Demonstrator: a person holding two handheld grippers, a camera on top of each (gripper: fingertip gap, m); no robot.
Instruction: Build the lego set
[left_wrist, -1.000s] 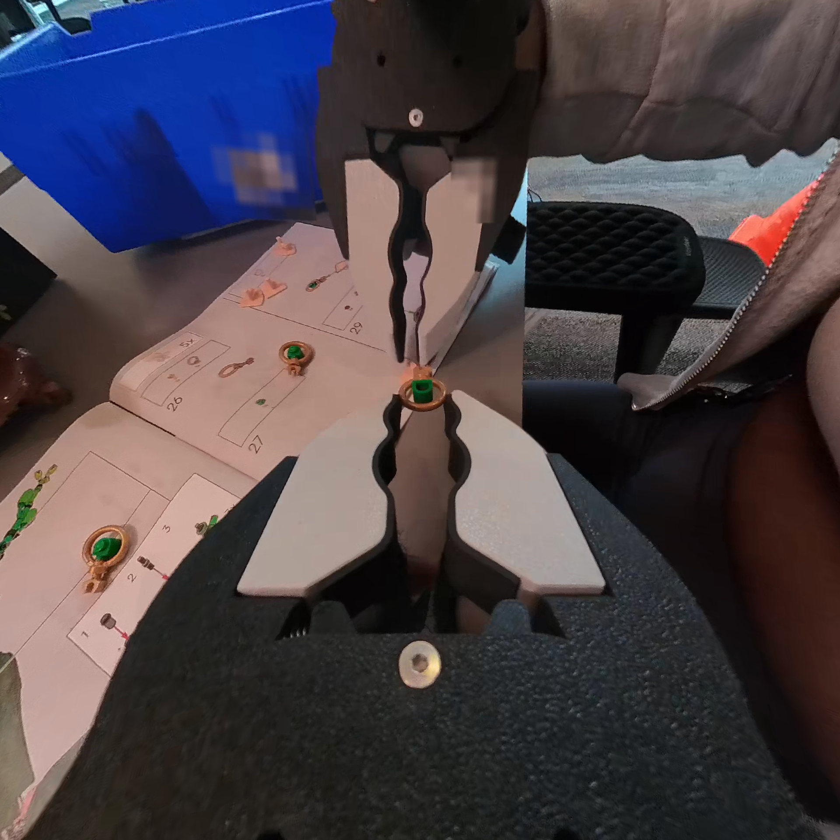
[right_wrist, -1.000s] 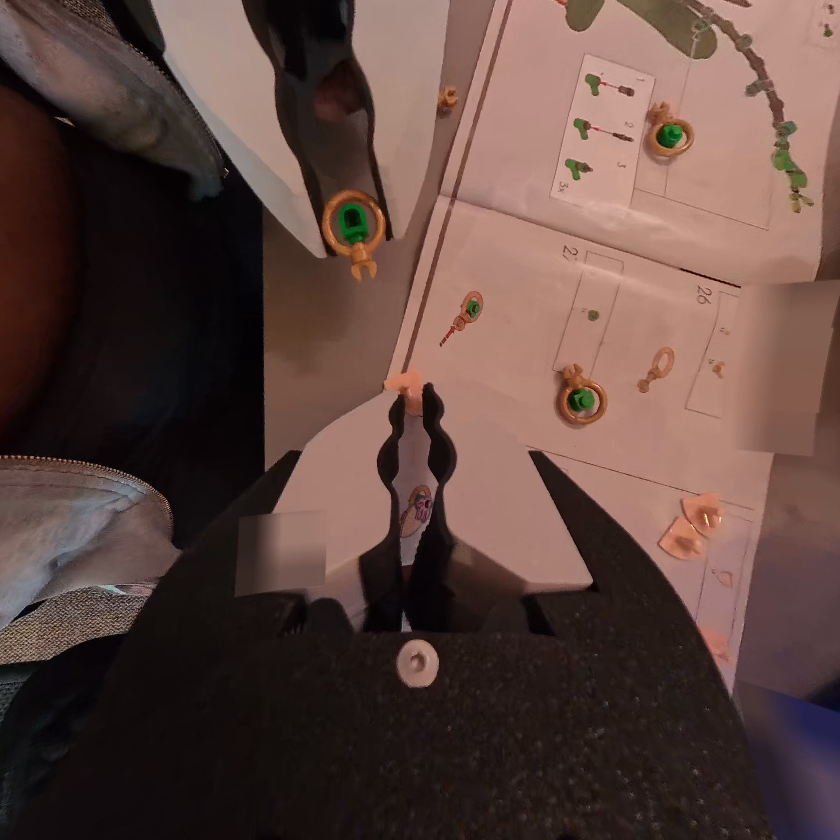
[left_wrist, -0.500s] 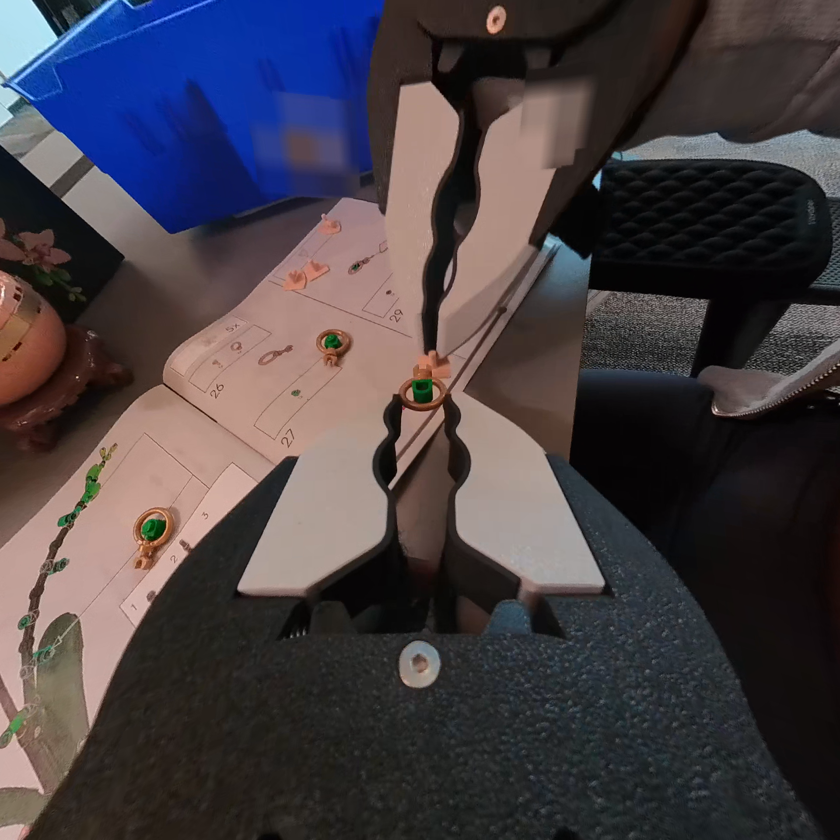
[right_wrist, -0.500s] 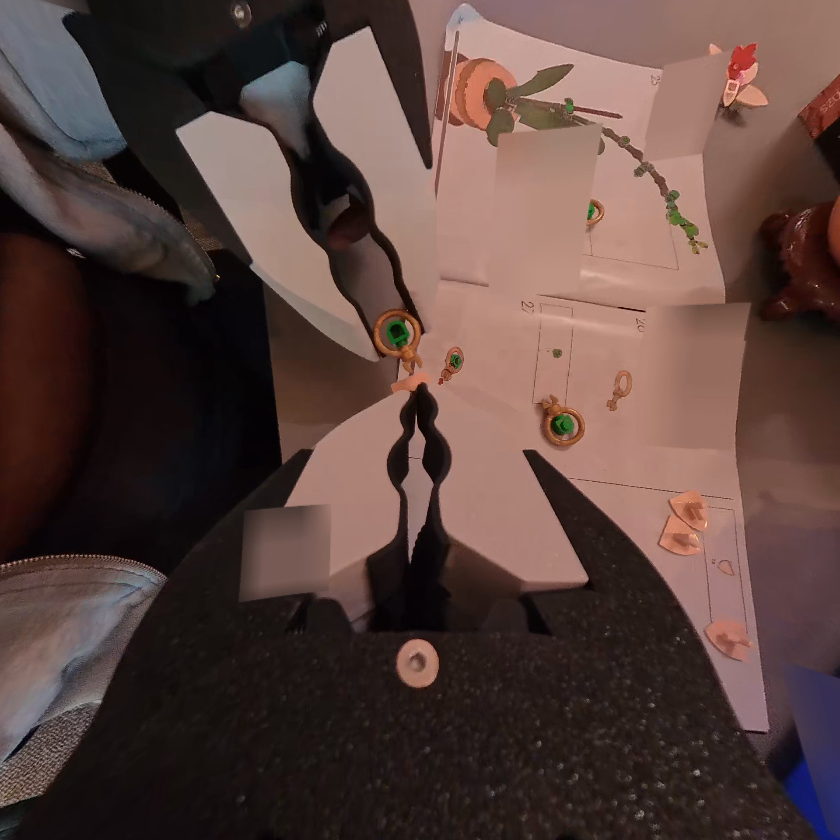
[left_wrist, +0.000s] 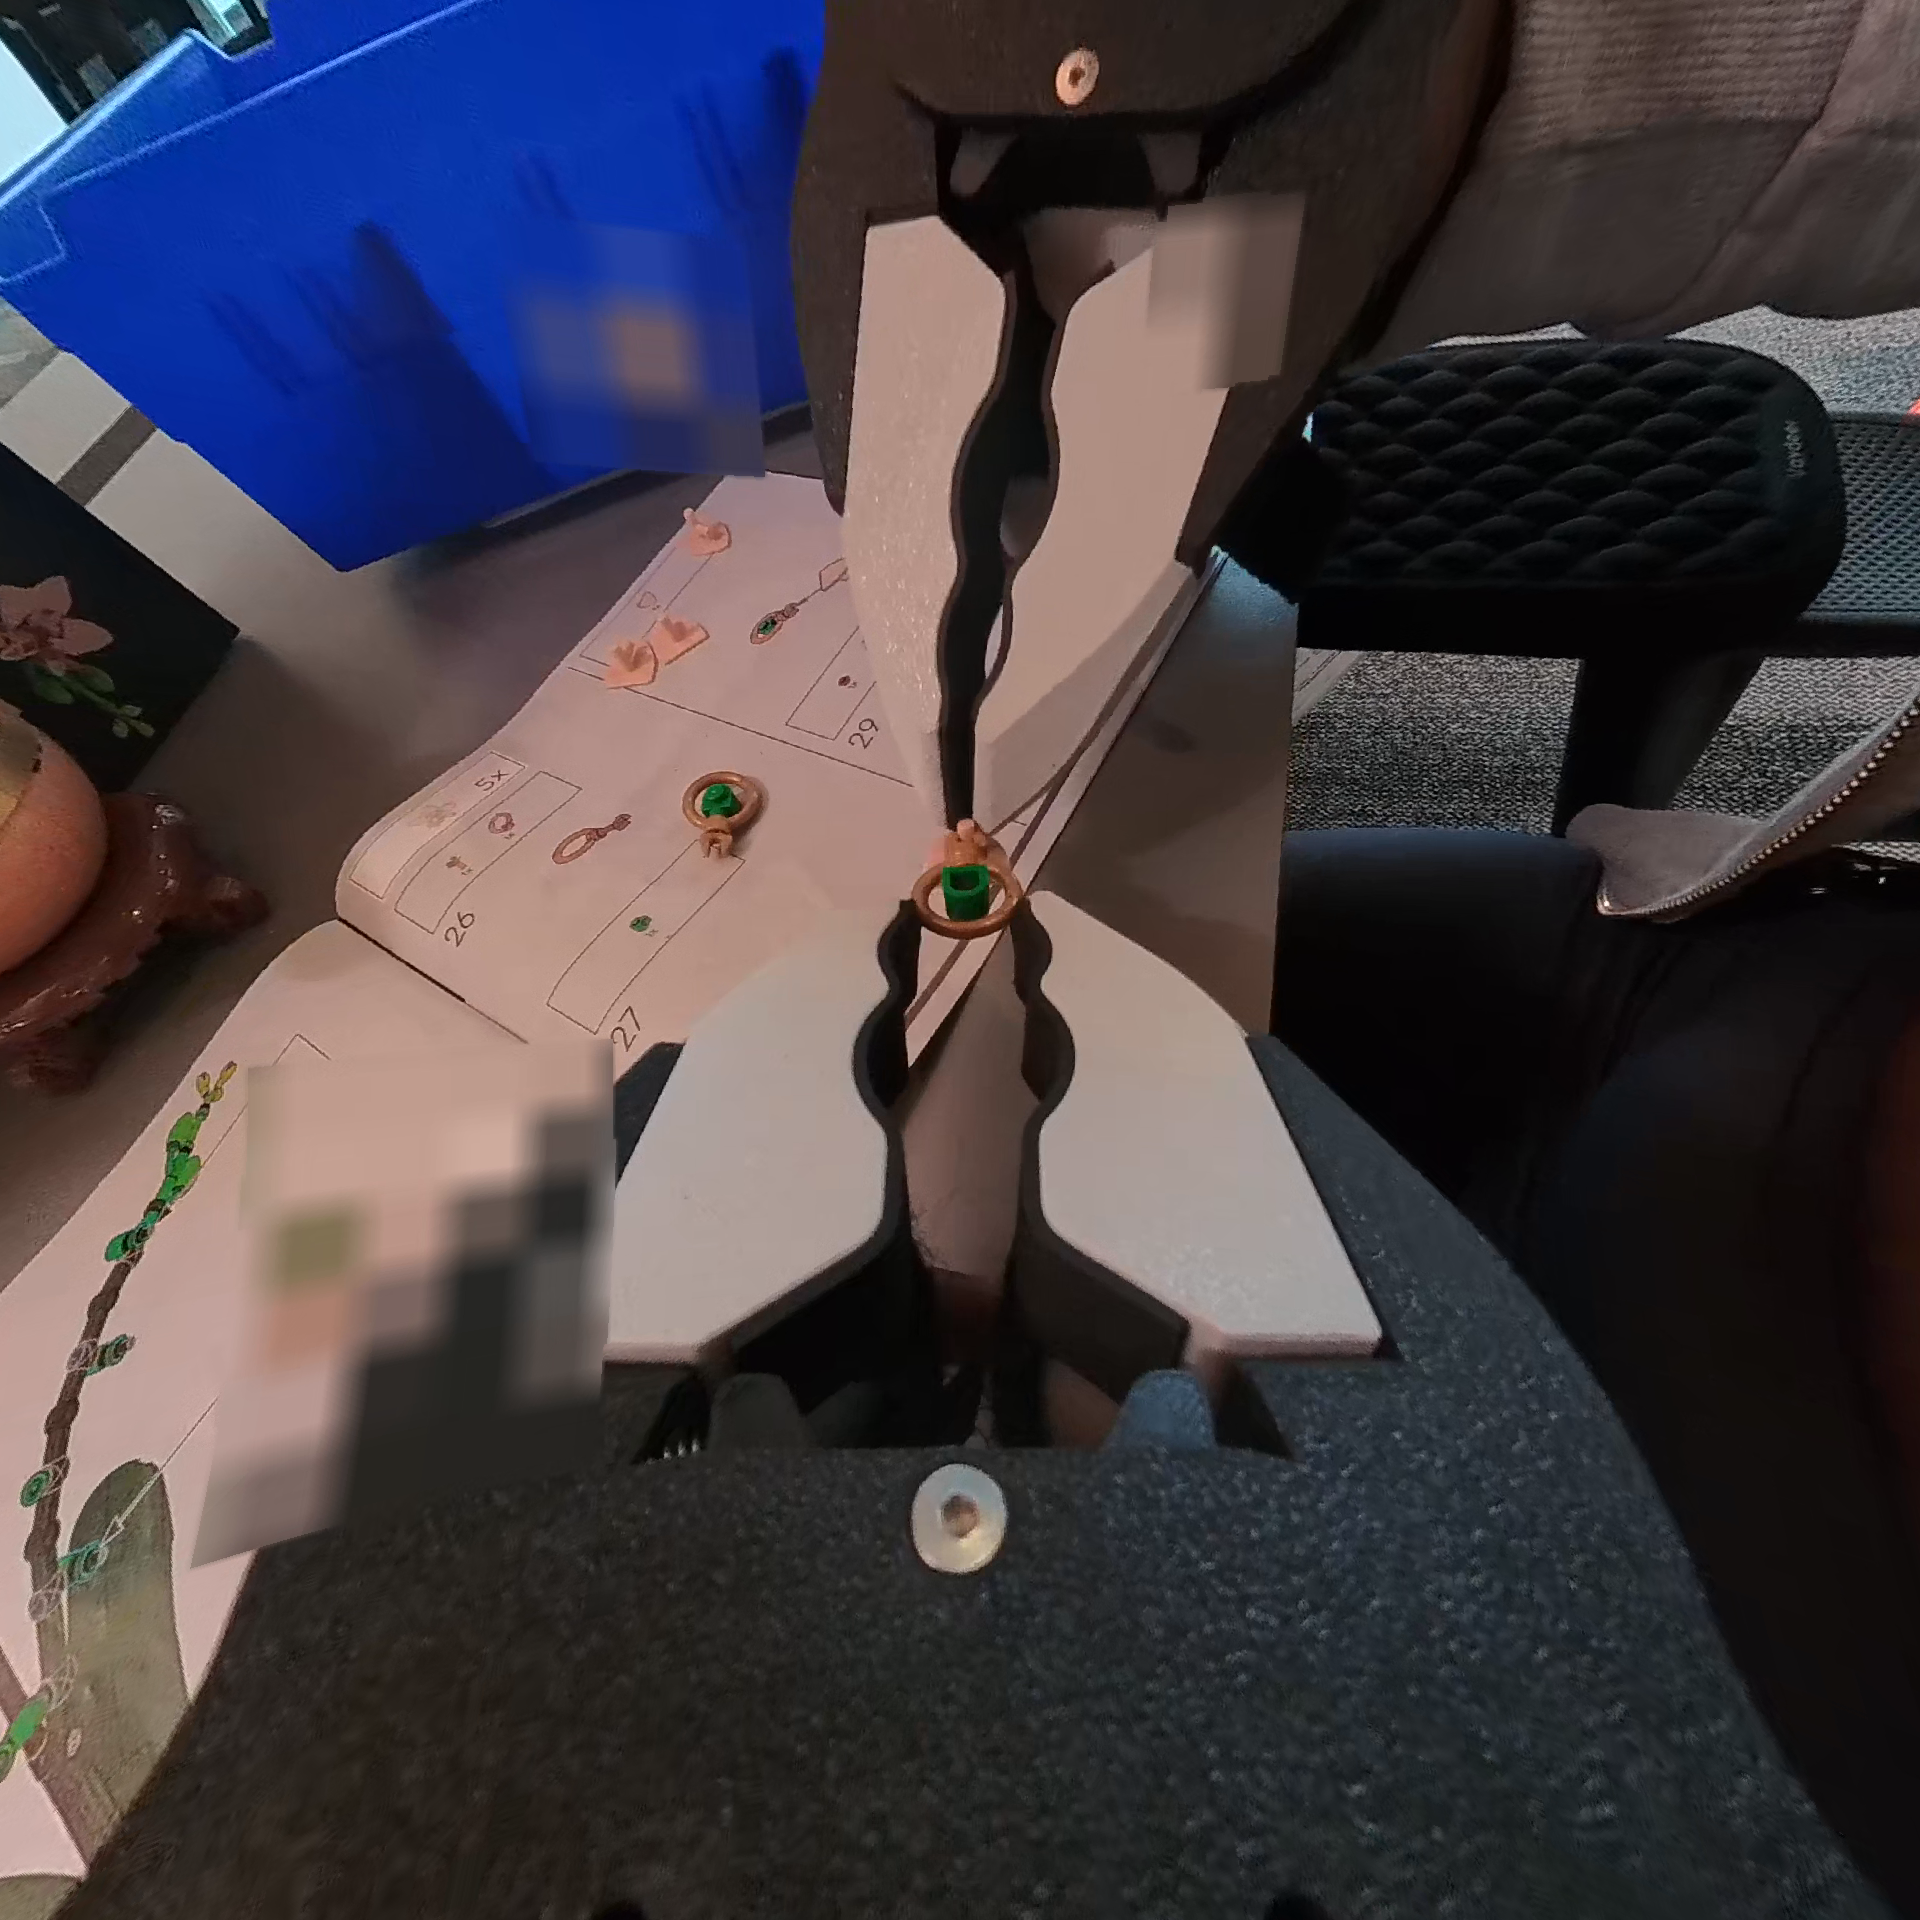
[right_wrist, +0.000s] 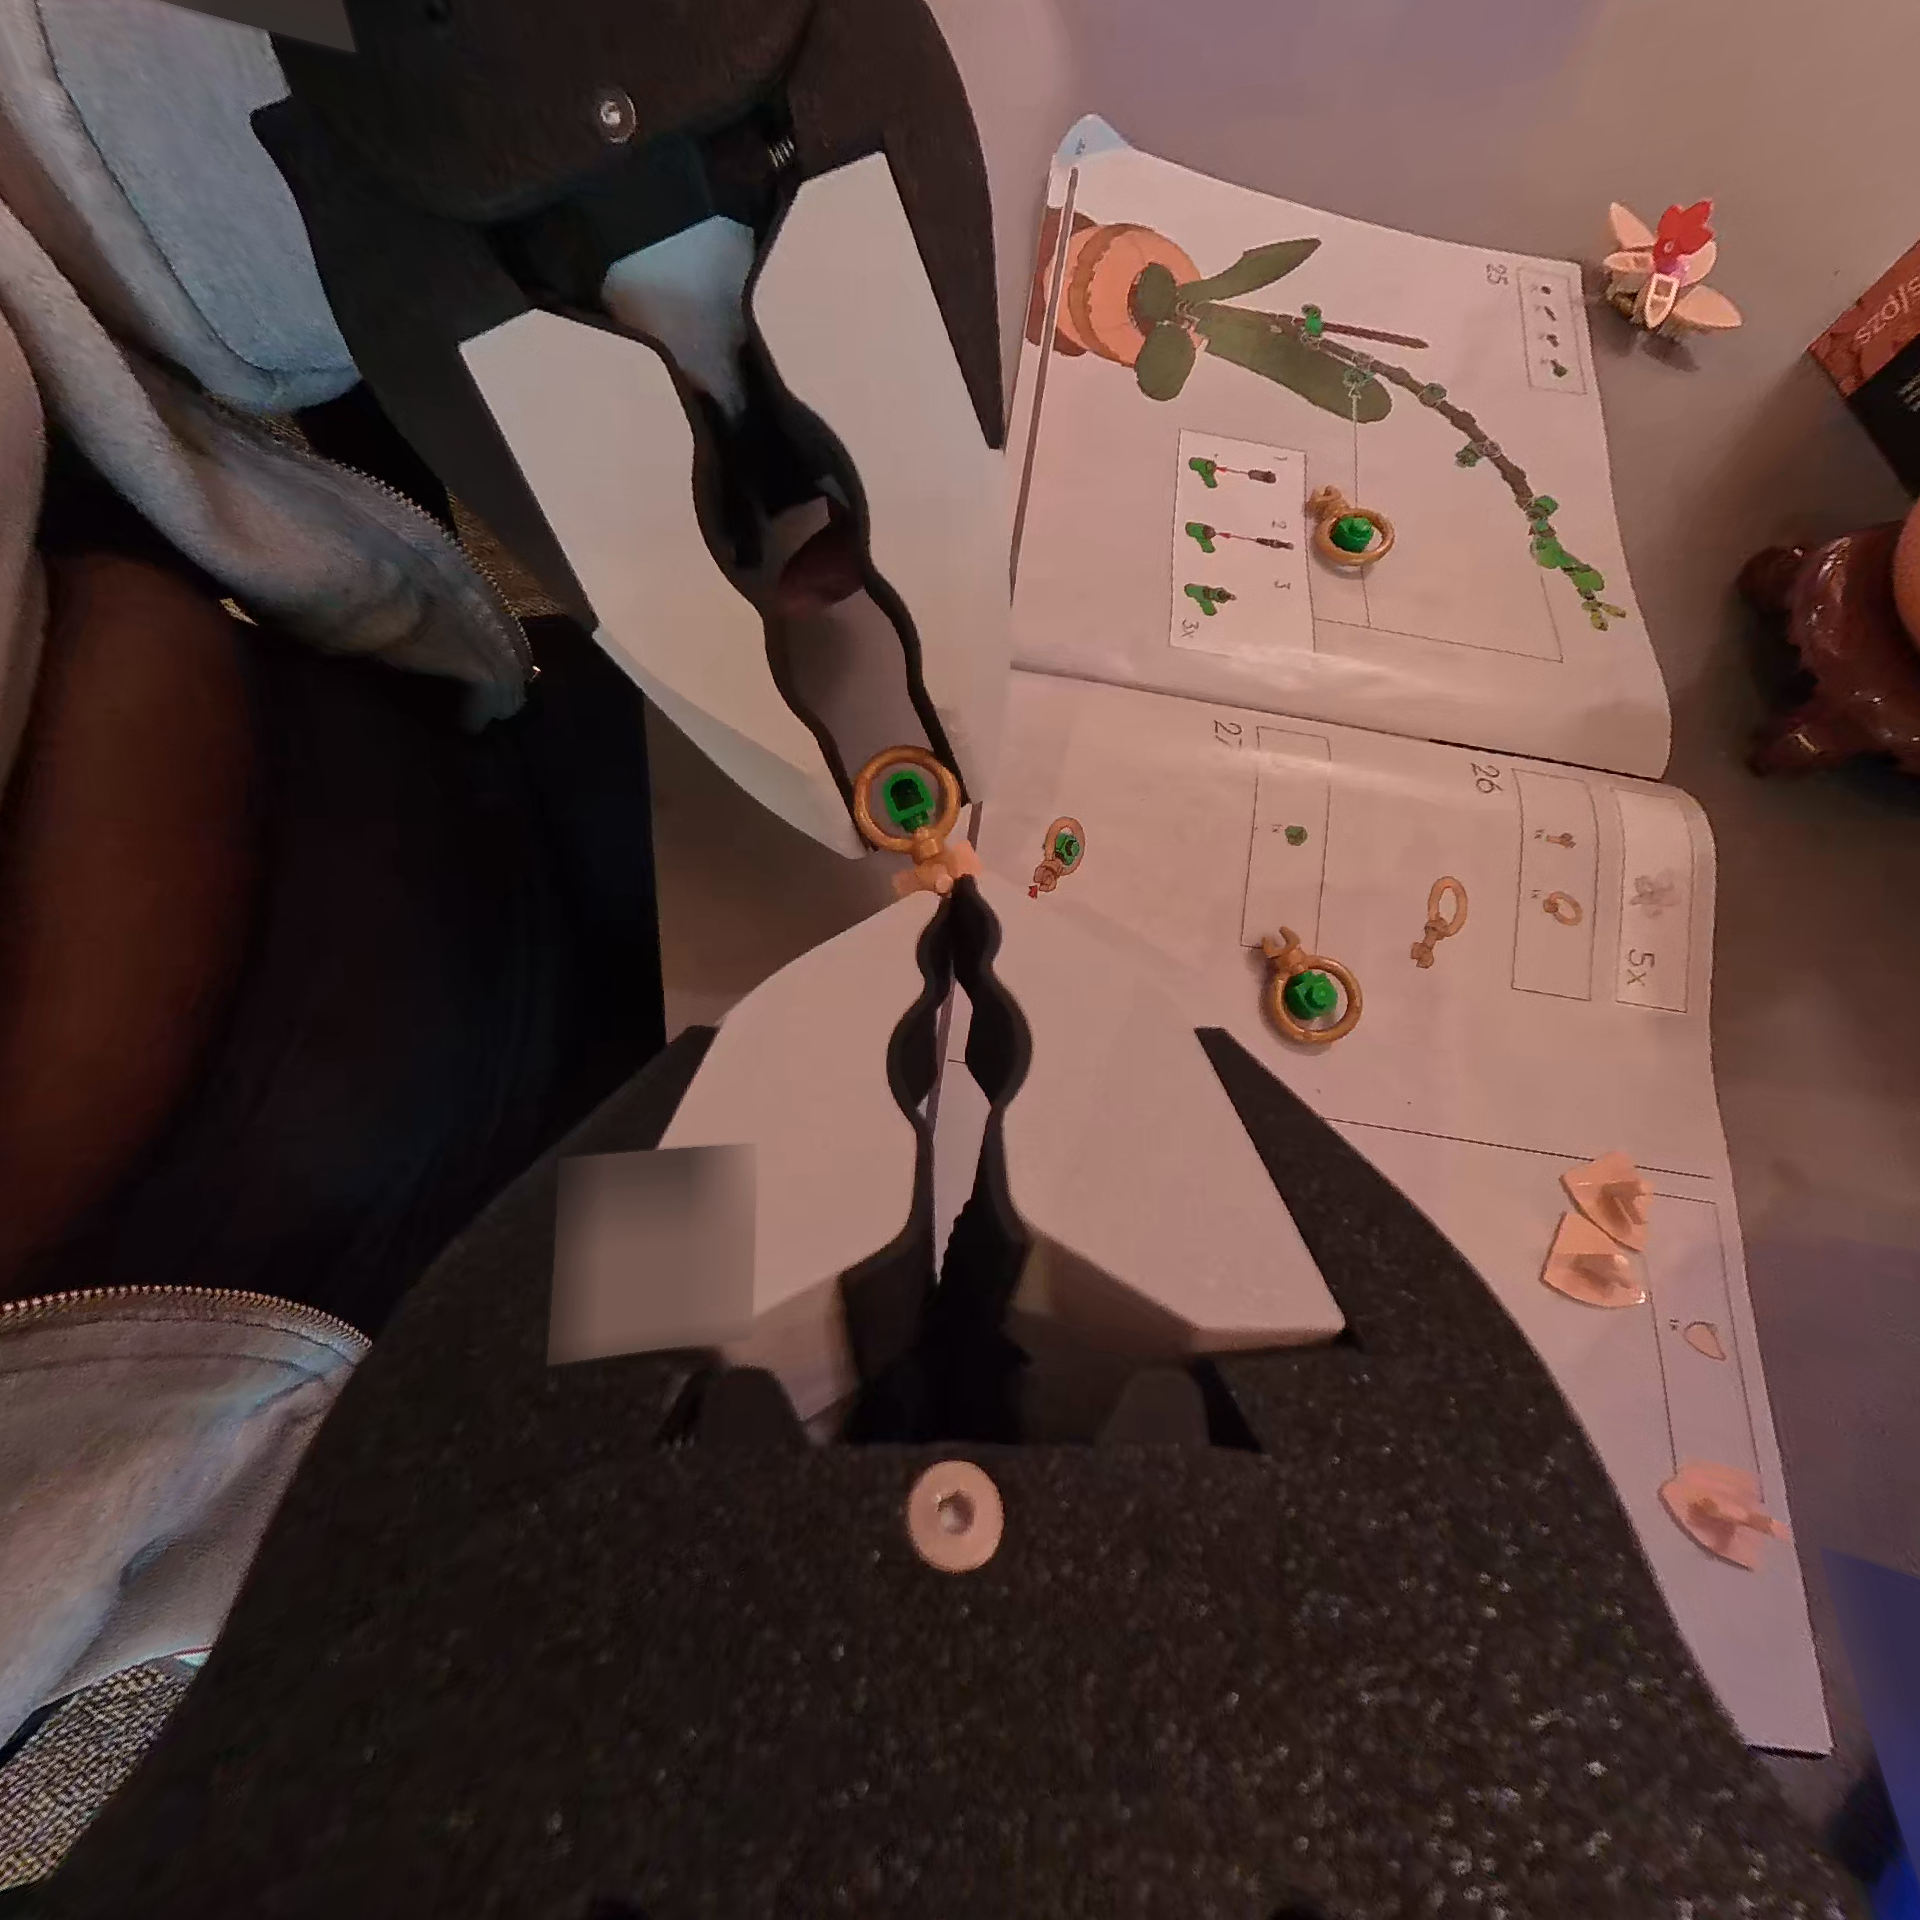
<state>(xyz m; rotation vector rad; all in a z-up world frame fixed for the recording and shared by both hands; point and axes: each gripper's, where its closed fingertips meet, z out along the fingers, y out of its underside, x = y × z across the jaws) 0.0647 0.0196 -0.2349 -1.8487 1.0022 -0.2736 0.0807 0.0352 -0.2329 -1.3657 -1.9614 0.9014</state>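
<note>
One gold ring with a green stud is clamped at the tips of the left gripper, held above the table's near edge. The right gripper, its tips pressed together on a small pale pink piece, meets the ring's clip. Two more gold rings lie on the open instruction booklet, and three pink petals sit near its right edge. One blue bin stands behind.

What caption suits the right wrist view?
Right gripper presses a pale petal piece onto the gold ring held by the left gripper.
</note>
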